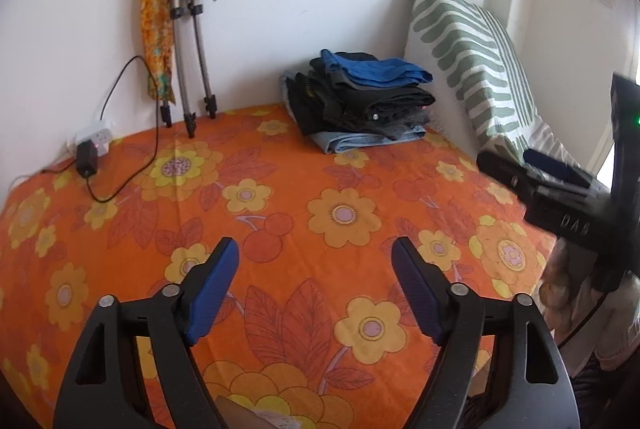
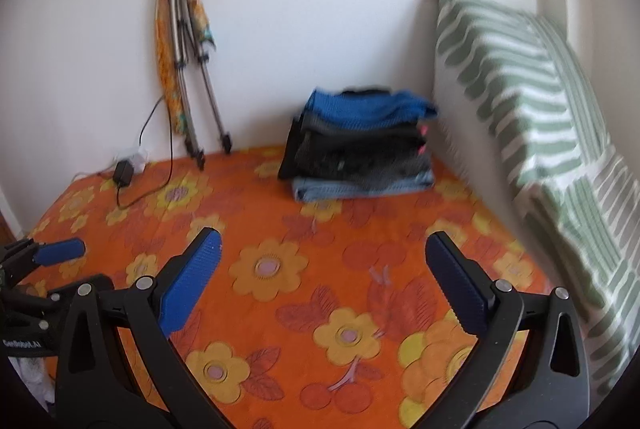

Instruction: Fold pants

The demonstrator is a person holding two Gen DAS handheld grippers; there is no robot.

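Note:
A stack of folded pants (image 1: 360, 101) lies at the far side of the bed against the wall, blue on top, dark ones in the middle, light denim at the bottom; it also shows in the right wrist view (image 2: 362, 145). My left gripper (image 1: 314, 249) is open and empty above the orange flowered sheet (image 1: 280, 197), well short of the stack. My right gripper (image 2: 322, 243) is open and empty too, above the sheet (image 2: 304, 229). The right gripper shows at the right edge of the left wrist view (image 1: 540, 177), and the left gripper at the left edge of the right wrist view (image 2: 52, 253).
A green-and-white striped pillow (image 1: 468, 53) leans against the wall to the right of the stack. A folded tripod (image 1: 188, 41) with an orange scarf stands at the back left. A power strip with a black adapter (image 1: 90, 149) and cable lies on the sheet's far left.

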